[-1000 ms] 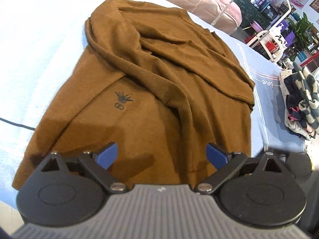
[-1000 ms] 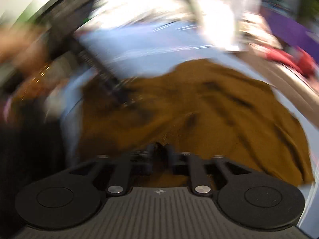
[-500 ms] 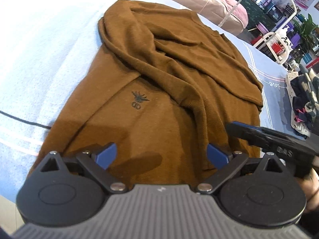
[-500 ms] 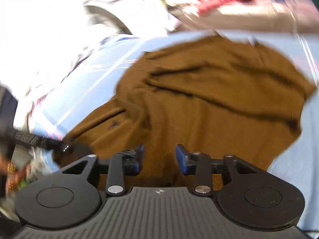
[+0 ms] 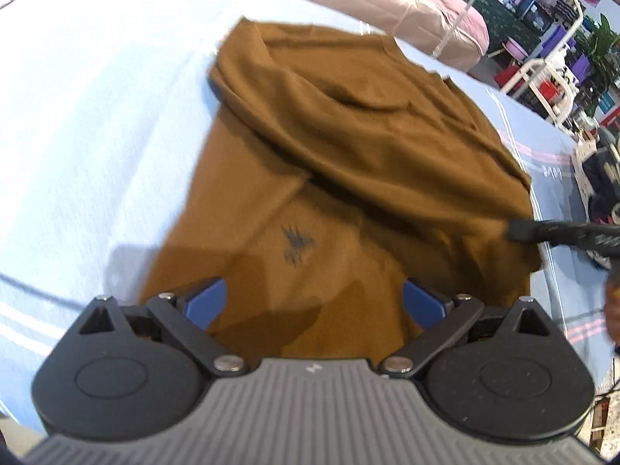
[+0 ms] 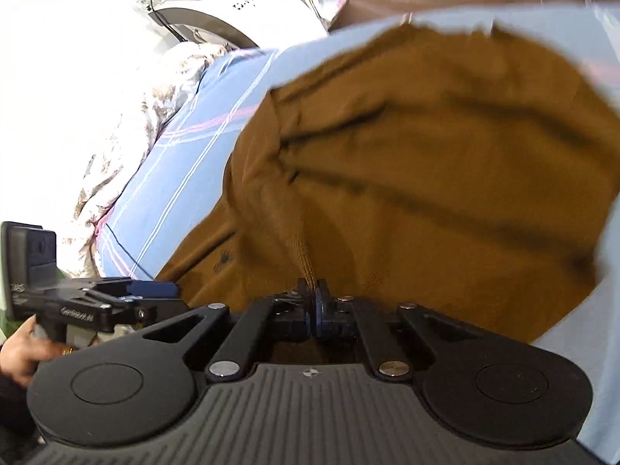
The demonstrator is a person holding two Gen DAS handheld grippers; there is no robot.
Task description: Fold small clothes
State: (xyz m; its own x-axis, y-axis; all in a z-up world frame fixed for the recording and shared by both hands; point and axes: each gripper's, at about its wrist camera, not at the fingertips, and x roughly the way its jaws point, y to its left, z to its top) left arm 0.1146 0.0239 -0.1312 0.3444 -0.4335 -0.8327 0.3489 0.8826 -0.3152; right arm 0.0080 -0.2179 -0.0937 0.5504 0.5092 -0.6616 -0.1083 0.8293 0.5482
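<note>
A brown sweater [image 5: 348, 162] with a small dark logo [image 5: 296, 242] lies rumpled on a light blue sheet [image 5: 97, 116], one sleeve laid across its body. My left gripper [image 5: 316, 302] is open and empty, hovering low over the sweater's near hem. My right gripper [image 6: 314, 294] is shut on the sleeve's ribbed cuff [image 6: 306, 259]. It also shows in the left wrist view [image 5: 519, 230] at the sweater's right edge. The left gripper shows in the right wrist view [image 6: 151, 290] at the lower left.
A pile of other clothes [image 5: 600, 182] lies at the right end of the bed. A tan cushion [image 5: 387, 7] lies beyond the sweater. White crumpled bedding [image 6: 77, 116] and a white appliance [image 6: 232, 11] stand past the sheet's far side.
My right gripper swung over the sweater's right side, opened partway, then shut on the sleeve cuff. My left gripper moved closer over the hem and stayed open.
</note>
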